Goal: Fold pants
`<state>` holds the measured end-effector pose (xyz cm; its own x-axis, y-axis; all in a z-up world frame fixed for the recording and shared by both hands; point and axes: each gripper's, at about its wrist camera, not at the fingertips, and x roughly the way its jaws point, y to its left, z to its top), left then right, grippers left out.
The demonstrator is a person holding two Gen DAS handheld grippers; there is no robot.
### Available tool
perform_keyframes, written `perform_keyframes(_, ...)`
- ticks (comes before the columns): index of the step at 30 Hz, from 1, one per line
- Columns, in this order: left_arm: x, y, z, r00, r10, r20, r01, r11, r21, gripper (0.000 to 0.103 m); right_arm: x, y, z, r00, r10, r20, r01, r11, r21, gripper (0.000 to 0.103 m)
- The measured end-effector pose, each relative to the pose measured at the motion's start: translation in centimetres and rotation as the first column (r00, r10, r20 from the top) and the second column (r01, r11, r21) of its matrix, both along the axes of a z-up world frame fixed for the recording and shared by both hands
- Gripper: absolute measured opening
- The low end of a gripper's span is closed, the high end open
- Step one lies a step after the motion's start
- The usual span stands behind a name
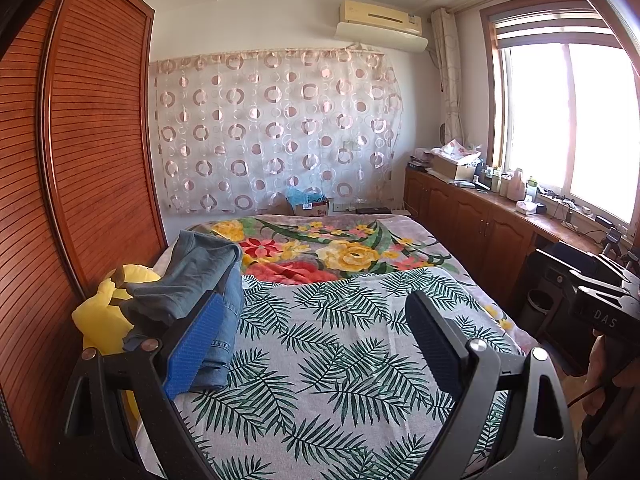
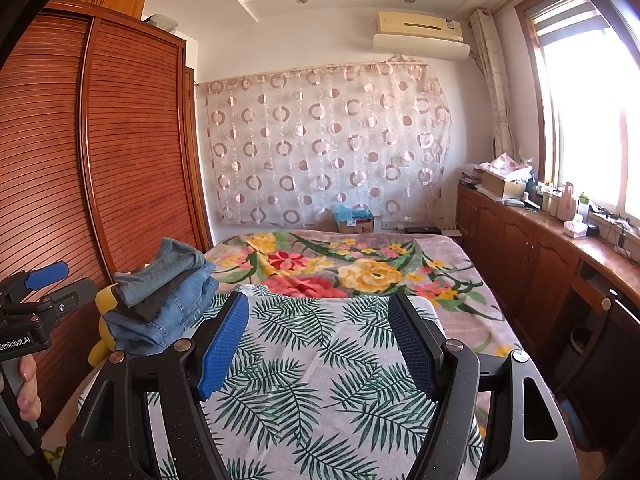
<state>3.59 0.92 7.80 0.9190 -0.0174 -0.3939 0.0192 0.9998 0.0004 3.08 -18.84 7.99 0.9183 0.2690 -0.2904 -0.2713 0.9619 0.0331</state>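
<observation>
Left gripper (image 1: 316, 320) and right gripper (image 2: 318, 334) fingers spread, holding nothing. Pants stack (image 2: 168, 292) at bed's (image 2: 460, 280) left edge; right view shows layers, left view partly blocks.

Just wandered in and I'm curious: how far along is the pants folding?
A stack of folded blue denim and grey pants sits at the bed's left edge, on a yellow plush toy, so that part looks done. Nothing is in hand: the left gripper and right gripper are both open over the palm-leaf print cloth. No unfolded pants are visible.
</observation>
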Motion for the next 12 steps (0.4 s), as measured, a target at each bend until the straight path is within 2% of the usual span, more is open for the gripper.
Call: perform_keyframes(12, -0.01, -0.04, 0.01, 1.000, 0.000, 0.000, 0.000, 1.000, 0.000, 0.092, -0.12, 0.03, 0.02, 1.000, 0.001, -0.001, -0.001, 1.000, -0.001, 0.074)
